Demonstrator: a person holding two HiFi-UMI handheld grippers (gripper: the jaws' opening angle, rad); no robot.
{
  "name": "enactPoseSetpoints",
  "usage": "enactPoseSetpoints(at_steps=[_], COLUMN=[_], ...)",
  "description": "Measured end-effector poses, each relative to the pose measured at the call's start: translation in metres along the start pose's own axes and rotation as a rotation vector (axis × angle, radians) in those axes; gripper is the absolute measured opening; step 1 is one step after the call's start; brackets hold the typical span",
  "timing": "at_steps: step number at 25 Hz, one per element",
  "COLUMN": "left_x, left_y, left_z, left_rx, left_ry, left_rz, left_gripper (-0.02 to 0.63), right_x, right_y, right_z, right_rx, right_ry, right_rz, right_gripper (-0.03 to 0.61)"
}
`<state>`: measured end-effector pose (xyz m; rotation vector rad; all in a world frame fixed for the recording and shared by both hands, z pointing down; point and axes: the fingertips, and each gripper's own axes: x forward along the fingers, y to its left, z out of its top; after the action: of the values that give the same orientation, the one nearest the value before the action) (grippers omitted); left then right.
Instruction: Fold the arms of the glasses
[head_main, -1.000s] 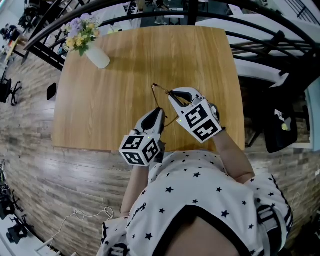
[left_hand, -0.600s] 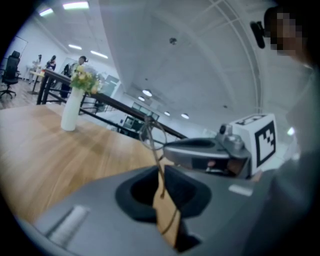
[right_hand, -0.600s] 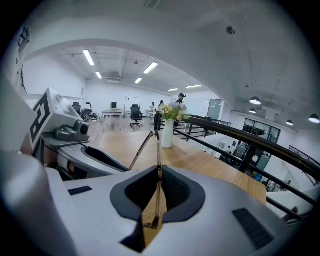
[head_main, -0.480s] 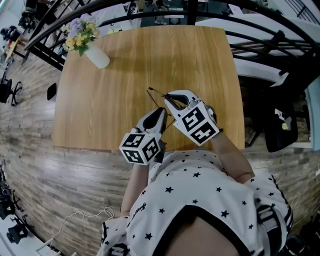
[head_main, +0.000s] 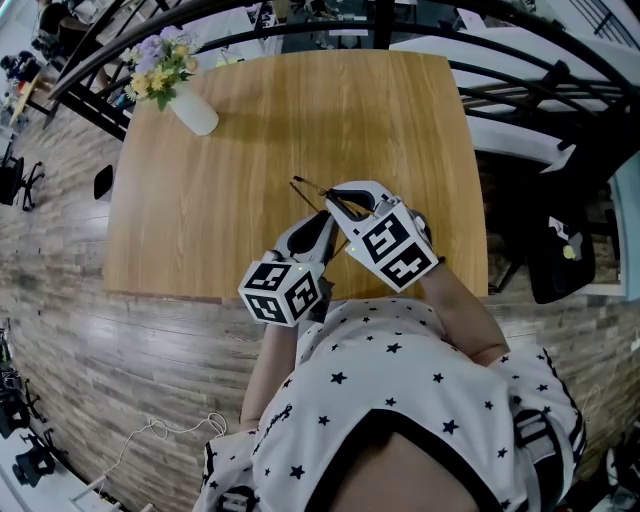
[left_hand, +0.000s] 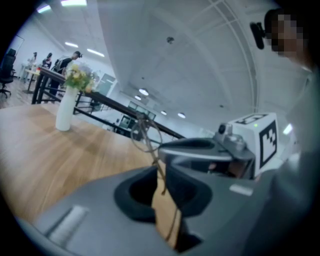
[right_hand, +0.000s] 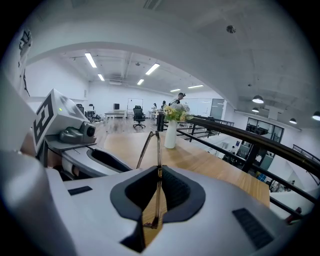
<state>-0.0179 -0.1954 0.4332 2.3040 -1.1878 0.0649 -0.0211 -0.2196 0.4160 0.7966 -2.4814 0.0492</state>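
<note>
I see my table (head_main: 250, 150) as pale wood with straight grain and a soft satin sheen. The glasses (right_hand: 158, 150) look like thin brownish metal wire, slightly shiny. The right gripper (right_hand: 159, 172) has a smooth grey plastic shell, faintly glossy. Its pads (right_hand: 175, 192) are matt black and finely textured, its cube (head_main: 392, 250) matt black-and-white print. The far-left vase (head_main: 197, 113) looks white and smooth. My shirt (head_main: 400, 370) is soft cloth, and the floor (head_main: 120, 340) is grainy wood-look planks.

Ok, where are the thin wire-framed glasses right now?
In the head view, the thin wire-framed glasses are over the middle of the wooden table, just left of the right hand-held gripper, which pinches one arm.
</note>
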Motion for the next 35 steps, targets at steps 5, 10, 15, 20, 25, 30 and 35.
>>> enactPoseSetpoints(at_steps=[5, 10, 15, 20, 25, 30, 35], left_x=[0.001, 0.000, 0.000, -0.001, -0.007, -0.013, -0.016], left_y=[-0.002, -0.006, -0.009, -0.008, -0.001, 0.004, 0.010], left_z=[0.000, 0.000, 0.001, 0.004, 0.005, 0.003, 0.000], left_rx=[0.002, 0.022, 0.031, 0.037, 0.044, 0.045, 0.042], left_ry=[-0.003, -0.009, -0.006, -0.010, -0.014, -0.022, -0.022], left_rz=[-0.005, -0.008, -0.017, -0.013, 0.004, 0.018, 0.031], left_gripper=[0.052, 0.055, 0.084, 0.124, 0.133, 0.132, 0.133], right_x=[-0.001, -0.003, -0.003, -0.003, -0.002, -0.005, -0.007], right_y=[-0.001, -0.002, -0.006, -0.011, -0.018, -0.028, -0.039], right_z=[-0.001, -0.001, -0.003, -0.006, -0.006, -0.007, -0.005], right_rx=[0.004, 0.001, -0.004, 0.002, 0.010, 0.013, 0.015], right_ry=[-0.003, -0.007, -0.004, 0.000, -0.001, -0.003, -0.009], right_rz=[0.001, -0.009, -0.018, -0.030, -0.049, -0.075, -0.100], right_gripper=[0.020, 0.020, 0.020, 0.020, 0.020, 0.020, 0.020])
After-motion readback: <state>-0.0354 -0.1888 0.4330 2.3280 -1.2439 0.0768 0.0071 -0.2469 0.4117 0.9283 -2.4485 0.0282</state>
